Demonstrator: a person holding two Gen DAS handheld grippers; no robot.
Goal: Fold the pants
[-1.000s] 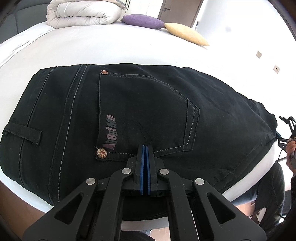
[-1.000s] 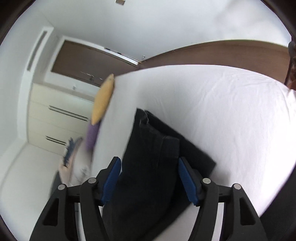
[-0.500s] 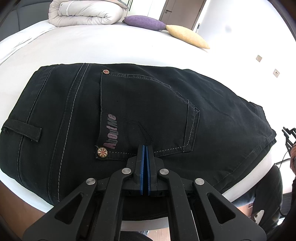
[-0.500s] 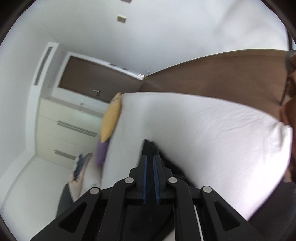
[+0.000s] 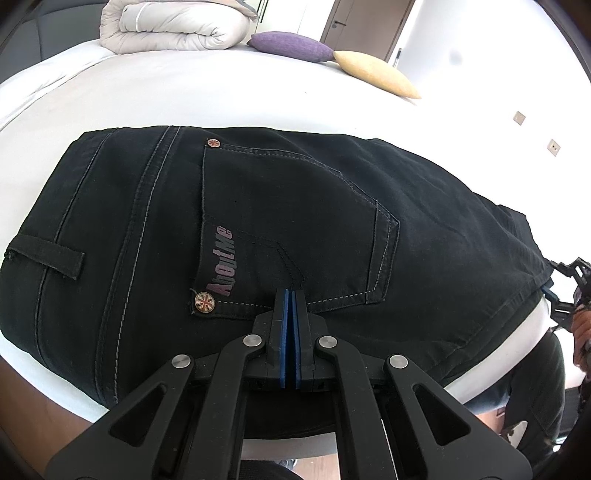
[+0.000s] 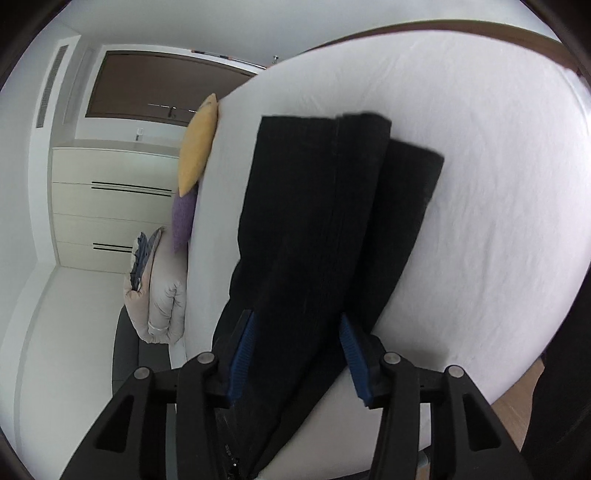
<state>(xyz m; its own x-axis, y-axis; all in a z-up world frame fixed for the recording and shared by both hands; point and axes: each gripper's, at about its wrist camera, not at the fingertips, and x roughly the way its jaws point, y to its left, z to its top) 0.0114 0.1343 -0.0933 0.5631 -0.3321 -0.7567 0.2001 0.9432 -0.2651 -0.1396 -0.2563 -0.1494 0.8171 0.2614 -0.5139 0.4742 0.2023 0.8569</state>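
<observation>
Black pants [image 5: 295, 229] lie flat on the white bed [image 5: 184, 92], back pocket up, waist to the left. My left gripper [image 5: 289, 299] is shut, its tips resting at the pocket's lower edge; whether cloth is pinched is hidden. In the right wrist view the pants' legs [image 6: 325, 229] stretch away over the bed. My right gripper [image 6: 295, 332] is open, its blue pads either side of the legs close above the cloth. It also shows at the far right of the left wrist view [image 5: 569, 288].
A rolled duvet [image 5: 173, 26], a purple cushion [image 5: 291, 46] and a yellow cushion [image 5: 376, 74] lie at the bed's far side. A cream cabinet [image 6: 107, 206] stands beyond the bed. The person's legs [image 5: 532, 398] stand at the bed's near edge.
My right gripper was open a second ago, shut half a second ago, and is open again over the pants' legs. The left gripper has stayed put.
</observation>
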